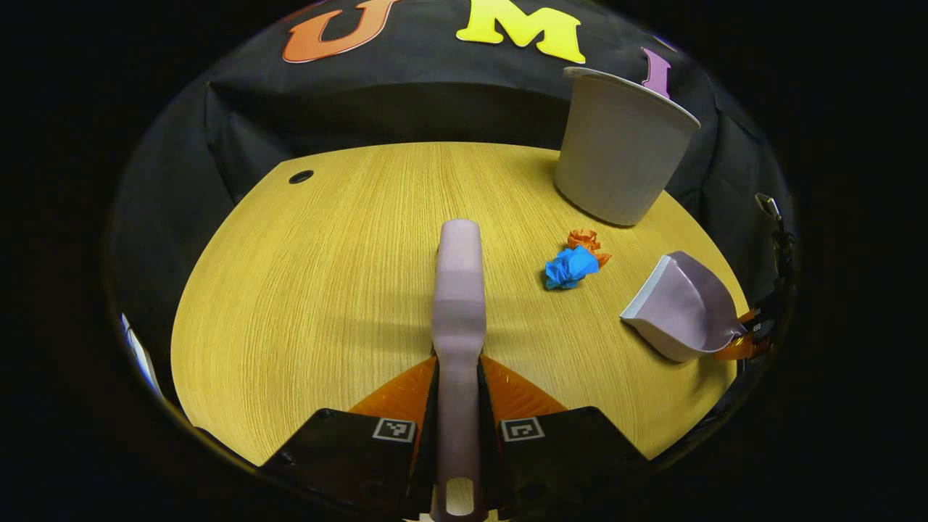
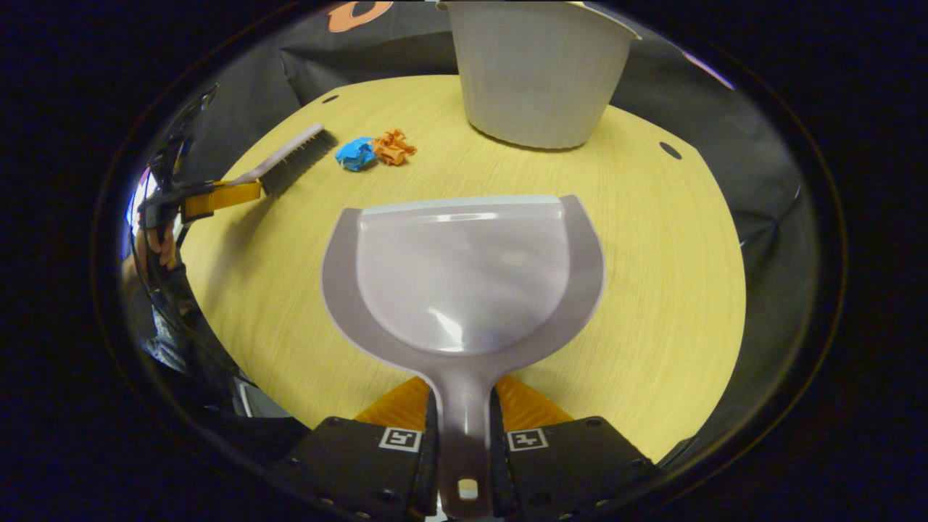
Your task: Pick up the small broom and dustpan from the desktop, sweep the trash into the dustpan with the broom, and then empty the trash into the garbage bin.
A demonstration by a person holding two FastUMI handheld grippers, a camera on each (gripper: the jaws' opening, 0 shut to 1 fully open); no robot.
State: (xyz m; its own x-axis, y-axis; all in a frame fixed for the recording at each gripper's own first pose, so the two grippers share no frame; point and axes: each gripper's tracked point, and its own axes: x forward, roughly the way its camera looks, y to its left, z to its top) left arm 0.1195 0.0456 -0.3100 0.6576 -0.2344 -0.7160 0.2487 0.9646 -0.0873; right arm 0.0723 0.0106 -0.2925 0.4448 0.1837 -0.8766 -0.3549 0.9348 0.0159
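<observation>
1. Left claw [image 1: 458,406] clamped on broom [image 1: 458,290] handle, brush head held over desk [image 1: 304,290].
2. Right claw [image 2: 464,428] clamped on dustpan [image 2: 464,275] handle, pan above desk.
3. Blue scrap [image 2: 354,153] & orange scrap [image 2: 392,147] touching, near garbage bin [image 2: 536,72] at desk's far edge.

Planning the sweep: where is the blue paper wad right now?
In the left gripper view, the blue paper wad lies on the desk right of the broom, touching the orange wad, before the bin.
</observation>
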